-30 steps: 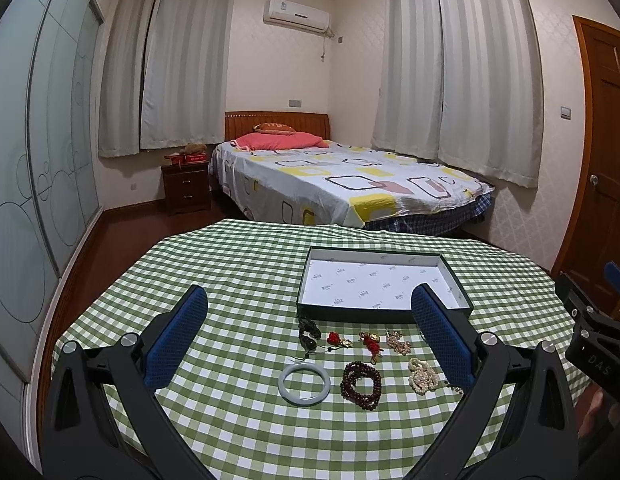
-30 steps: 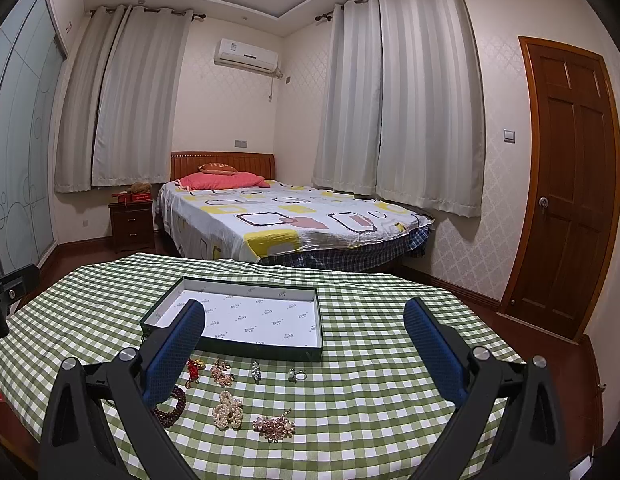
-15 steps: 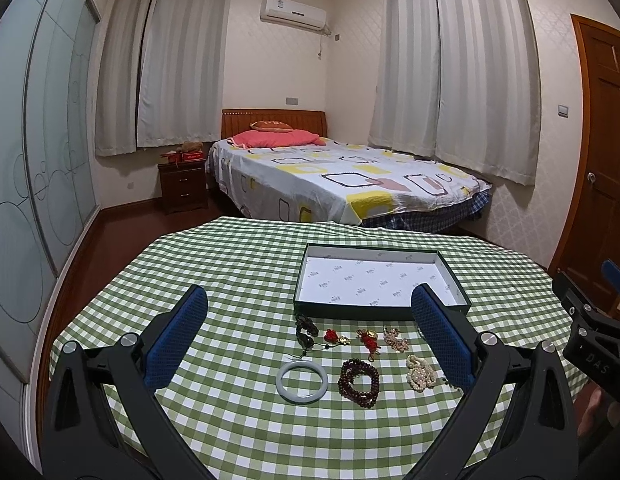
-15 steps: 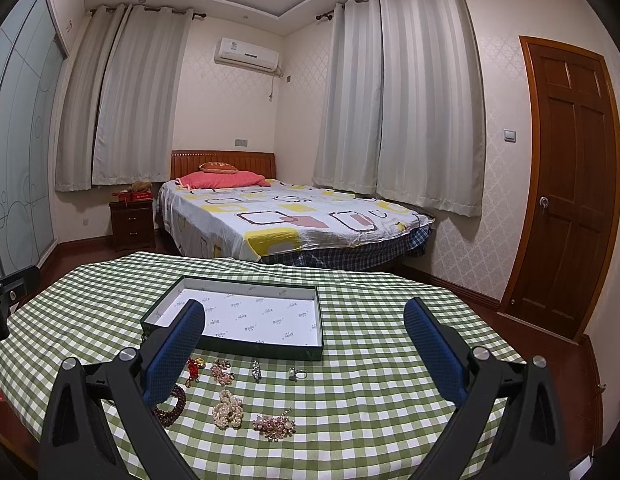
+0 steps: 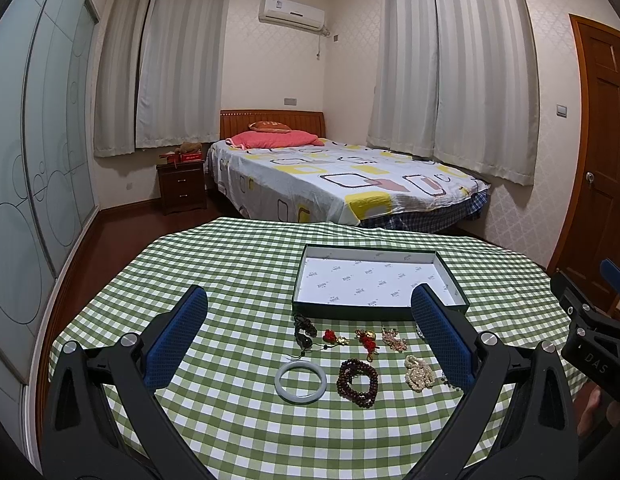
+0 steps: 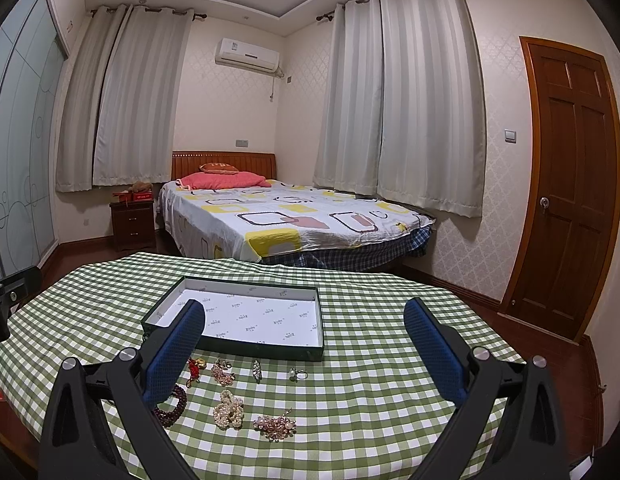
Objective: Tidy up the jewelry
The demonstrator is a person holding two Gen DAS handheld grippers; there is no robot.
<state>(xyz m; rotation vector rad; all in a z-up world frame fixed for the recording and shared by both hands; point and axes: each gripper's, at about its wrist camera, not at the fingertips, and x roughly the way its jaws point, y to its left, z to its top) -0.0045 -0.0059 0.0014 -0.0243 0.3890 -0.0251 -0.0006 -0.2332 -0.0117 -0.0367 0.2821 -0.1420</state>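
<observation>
step: start, nothing boxed | left gripper (image 5: 307, 336) fingers wide, empty | right gripper (image 6: 303, 346) fingers wide, empty | jewelry (image 5: 358, 376) loose on worktop (image 5: 213, 272) beside box (image 5: 374, 310) near edge | next: descend, pinch 1 piece, judged

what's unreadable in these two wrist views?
- Dark bead bracelet, right wrist view: half behind the right gripper finger.
- Small ring and clip: too small for detail.
- Box print, left wrist view: too small to read.
- Items past the pearl bracelet: behind the left gripper finger.
</observation>
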